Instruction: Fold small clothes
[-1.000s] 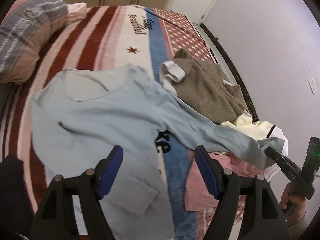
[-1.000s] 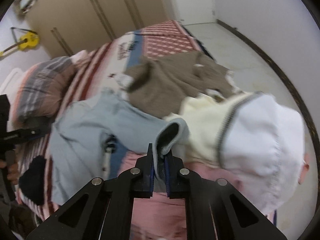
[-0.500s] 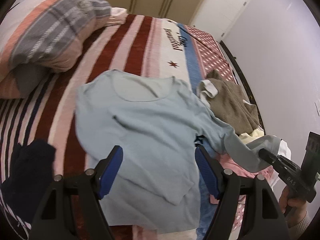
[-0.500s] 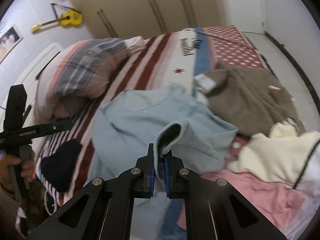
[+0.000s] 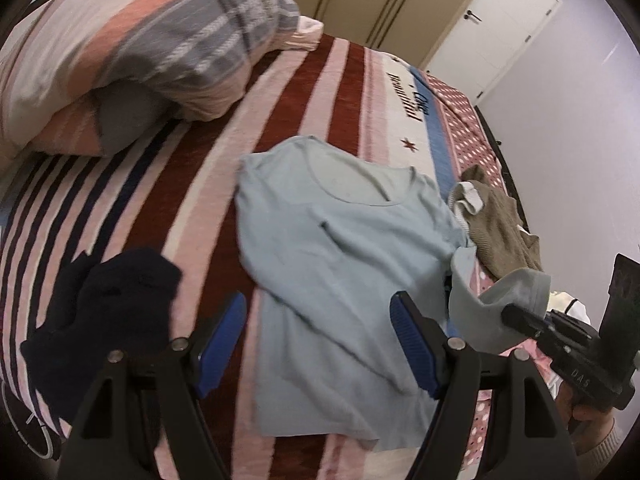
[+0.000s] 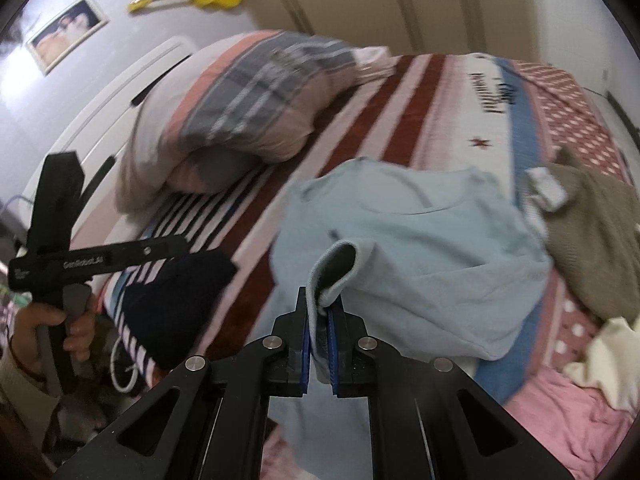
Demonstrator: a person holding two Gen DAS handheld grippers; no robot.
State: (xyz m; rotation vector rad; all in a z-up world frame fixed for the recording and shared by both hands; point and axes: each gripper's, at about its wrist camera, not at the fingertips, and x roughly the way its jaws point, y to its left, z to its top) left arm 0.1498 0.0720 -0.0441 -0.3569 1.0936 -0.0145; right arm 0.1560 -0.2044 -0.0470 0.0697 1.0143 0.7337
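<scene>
Light-blue shirt (image 5: 340,240) lies flat beside the striped pillow (image 5: 140,52), unfolded. Right gripper (image 6: 319,320) clamps its sleeve cuff (image 6: 334,268) — lifted off the shirt (first fold pending); left gripper (image 5: 320,328) gapes, empty. Other garments (image 5: 500,216) await.

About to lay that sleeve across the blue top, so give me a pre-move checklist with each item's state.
1. Right gripper clamped on the sleeve cuff: ok.
2. Left gripper open and holding nothing: ok.
3. Light blue top lying flat on the bedspread: not ok, creased, hem rumpled.
4. Neckline facing up: ok.
5. Dark garment clear of the top: ok.
6. Tan garment clear of the top: cannot tell, it sits against the shoulder.
</scene>
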